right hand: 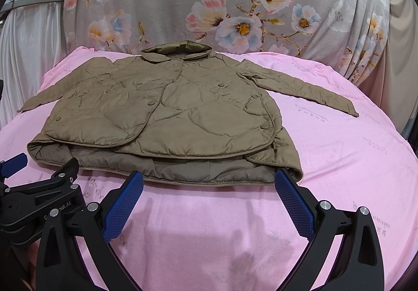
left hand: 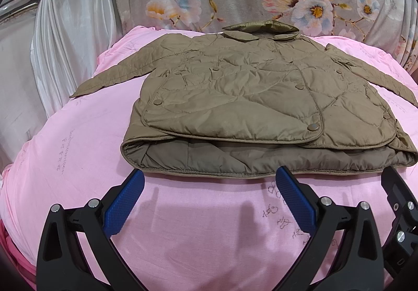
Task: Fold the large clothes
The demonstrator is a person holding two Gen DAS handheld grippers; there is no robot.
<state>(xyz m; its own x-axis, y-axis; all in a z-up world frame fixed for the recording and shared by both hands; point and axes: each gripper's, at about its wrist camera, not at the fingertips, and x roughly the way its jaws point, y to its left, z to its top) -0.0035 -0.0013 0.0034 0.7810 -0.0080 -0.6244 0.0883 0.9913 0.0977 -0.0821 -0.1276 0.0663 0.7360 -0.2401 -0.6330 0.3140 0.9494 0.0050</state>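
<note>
A quilted jacket (left hand: 248,97) lies flat, front up, on a pink sheet (left hand: 78,160), sleeves spread; left gripper (left hand: 209,191) and right gripper (right hand: 209,191) hover with jaws apart just short of its hem, holding nothing; soft, puffy, probably slick, best pinched at hem corners or cuffs

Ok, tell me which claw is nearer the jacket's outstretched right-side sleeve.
Right. The right claw sits at the jacket hem's right half, below that sleeve. The left claw sits at the hem's left half, farther away.
</note>
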